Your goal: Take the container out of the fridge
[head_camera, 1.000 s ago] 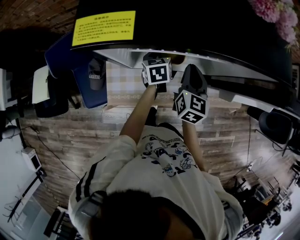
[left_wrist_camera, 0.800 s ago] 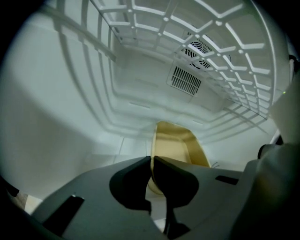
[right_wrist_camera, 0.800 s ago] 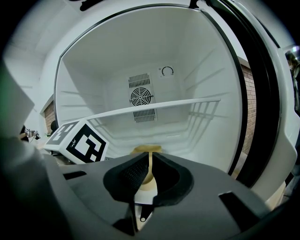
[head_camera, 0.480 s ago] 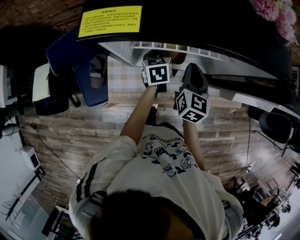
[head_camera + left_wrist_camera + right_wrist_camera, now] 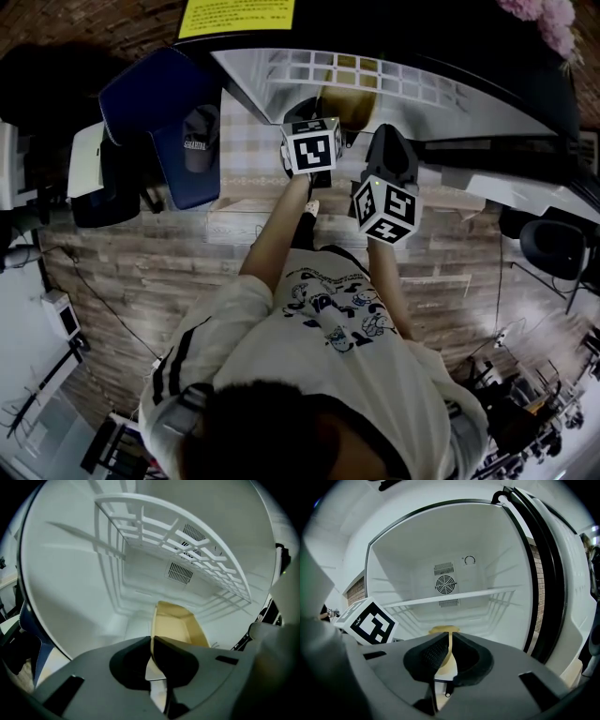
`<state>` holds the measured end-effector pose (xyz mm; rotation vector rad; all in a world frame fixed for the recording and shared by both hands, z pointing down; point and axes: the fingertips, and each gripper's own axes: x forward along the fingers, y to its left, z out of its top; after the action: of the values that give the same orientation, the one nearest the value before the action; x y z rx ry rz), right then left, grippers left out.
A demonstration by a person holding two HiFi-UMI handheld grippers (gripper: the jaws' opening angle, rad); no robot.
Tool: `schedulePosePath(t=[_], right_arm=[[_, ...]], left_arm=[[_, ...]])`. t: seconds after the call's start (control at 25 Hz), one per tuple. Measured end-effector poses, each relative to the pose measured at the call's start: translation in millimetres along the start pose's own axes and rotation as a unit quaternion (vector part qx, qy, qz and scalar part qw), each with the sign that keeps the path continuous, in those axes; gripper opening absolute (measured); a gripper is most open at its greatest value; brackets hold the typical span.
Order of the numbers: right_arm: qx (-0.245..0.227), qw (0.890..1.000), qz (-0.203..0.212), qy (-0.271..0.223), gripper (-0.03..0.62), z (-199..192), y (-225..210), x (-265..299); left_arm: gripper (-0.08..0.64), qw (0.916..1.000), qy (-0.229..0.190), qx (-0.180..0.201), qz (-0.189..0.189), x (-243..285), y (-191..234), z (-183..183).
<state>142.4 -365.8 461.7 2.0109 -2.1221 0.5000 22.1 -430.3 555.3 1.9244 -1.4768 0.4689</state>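
A tan open-topped container (image 5: 180,623) sits low inside the white fridge (image 5: 393,564), under a wire shelf (image 5: 187,550). My left gripper (image 5: 151,641) is shut on the container's left wall, which runs thin and upright between the jaws. My right gripper (image 5: 449,641) is shut on the container's rim (image 5: 443,631) from the other side. In the head view the container (image 5: 345,101) shows just beyond the left gripper (image 5: 311,141) and the right gripper (image 5: 386,178), both held side by side at the fridge's mouth.
The fridge's door (image 5: 553,578) stands open at the right with its dark seal. A blue chair with a cap (image 5: 183,131) stands left of the fridge. Pink flowers (image 5: 553,23) lie on top at the right. Wood-plank floor (image 5: 141,272) lies below.
The head view has tipped, so more of the fridge's inside, its shelf and the container now show. Both grippers stay shut on the container and have hardly shifted.
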Motion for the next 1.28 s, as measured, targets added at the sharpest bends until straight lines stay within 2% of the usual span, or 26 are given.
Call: schedulePosePath(t=[1.28], right_arm=[[0.0, 0.999, 0.023, -0.026, 0.043, -15.5, 10.5, -114.0]], left_arm=[[0.032, 0.9995, -0.026, -0.012, 0.014, -119.3, -8.0, -69.4]])
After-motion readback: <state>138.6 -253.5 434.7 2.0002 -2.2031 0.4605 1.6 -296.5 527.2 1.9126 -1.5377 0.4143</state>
